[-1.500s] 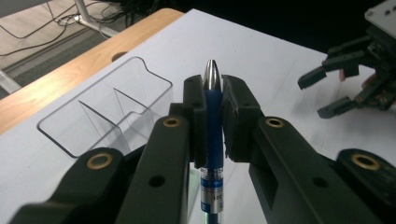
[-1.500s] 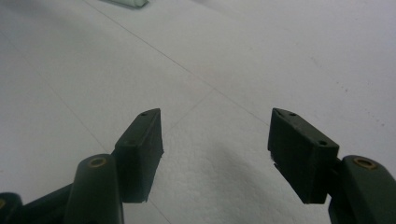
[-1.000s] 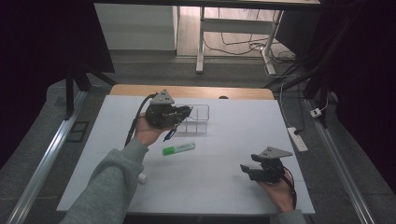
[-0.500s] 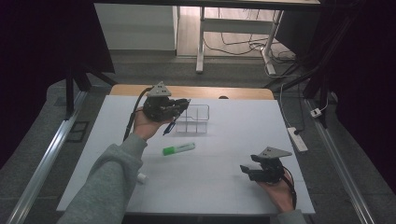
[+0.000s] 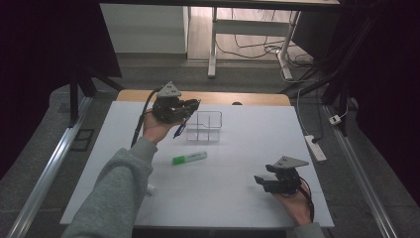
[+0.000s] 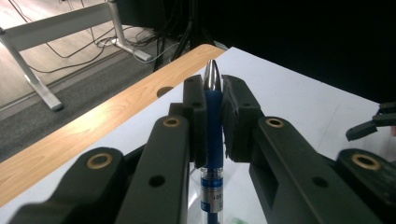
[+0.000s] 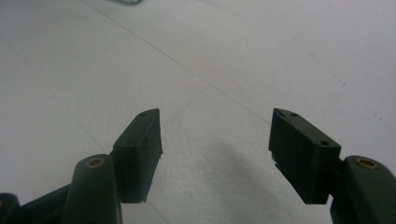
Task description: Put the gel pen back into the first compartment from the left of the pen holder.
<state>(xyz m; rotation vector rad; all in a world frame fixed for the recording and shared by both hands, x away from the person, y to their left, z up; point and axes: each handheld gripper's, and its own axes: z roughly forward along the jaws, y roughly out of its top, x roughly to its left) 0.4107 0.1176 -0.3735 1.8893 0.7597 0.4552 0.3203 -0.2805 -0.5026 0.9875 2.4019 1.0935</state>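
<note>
My left gripper (image 5: 190, 106) is raised above the table's far left, just left of a clear divided box (image 5: 204, 127). It is shut on a blue pen (image 6: 213, 135), whose silver tip points up between the pads in the left gripper view; in the high view the blue pen (image 5: 179, 130) hangs slanted below the jaws. A green marker (image 5: 189, 158) lies flat on the white table (image 5: 233, 163) nearer the person. My right gripper (image 5: 262, 182) rests low at the near right, and in its own view the right gripper (image 7: 215, 140) stands open over bare white surface.
A small white object (image 5: 151, 188) lies by the left sleeve near the front edge. A wooden strip (image 5: 257, 98) runs along the table's far edge. A power strip (image 5: 315, 148) lies on the floor to the right, with desk legs and cables beyond.
The left hand has lifted slightly and drifted left and away, carrying the pen. The right hand has stayed where it was.
</note>
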